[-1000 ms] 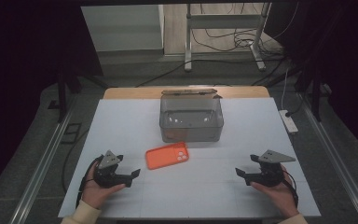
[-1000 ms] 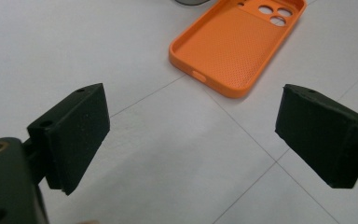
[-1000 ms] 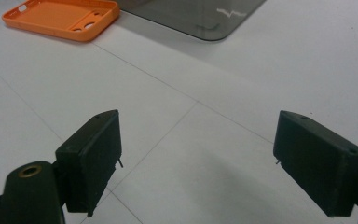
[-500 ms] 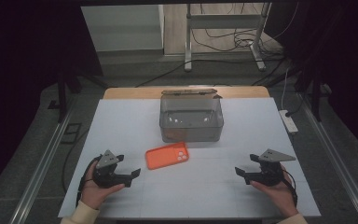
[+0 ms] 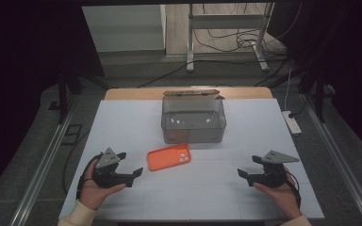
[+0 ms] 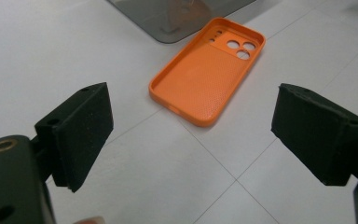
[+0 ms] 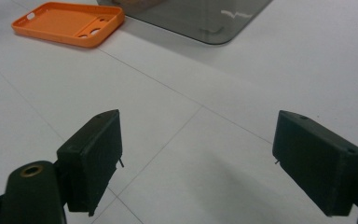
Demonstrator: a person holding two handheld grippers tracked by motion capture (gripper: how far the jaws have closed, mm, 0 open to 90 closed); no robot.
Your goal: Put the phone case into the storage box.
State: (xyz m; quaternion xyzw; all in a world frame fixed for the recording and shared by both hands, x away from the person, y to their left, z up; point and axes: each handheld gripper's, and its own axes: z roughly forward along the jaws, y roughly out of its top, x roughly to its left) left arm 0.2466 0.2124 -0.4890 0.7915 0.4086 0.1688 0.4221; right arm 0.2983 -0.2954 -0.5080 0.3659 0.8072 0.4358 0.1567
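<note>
Resting low on table [image 5: 122, 122], both hand-held grippers, jaws wide apart.

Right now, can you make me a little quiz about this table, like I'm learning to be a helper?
1. True or false: the orange phone case lies with its hollow side up.
2. Which gripper is nearer the phone case? A) left gripper B) right gripper
3. Fill in: the phone case lies just in front of the grey see-through ____.

Key: 1 true, the left gripper view shows its hollow inside and camera holes. 2 A. 3 box; both grippers are open and hold nothing.
</note>
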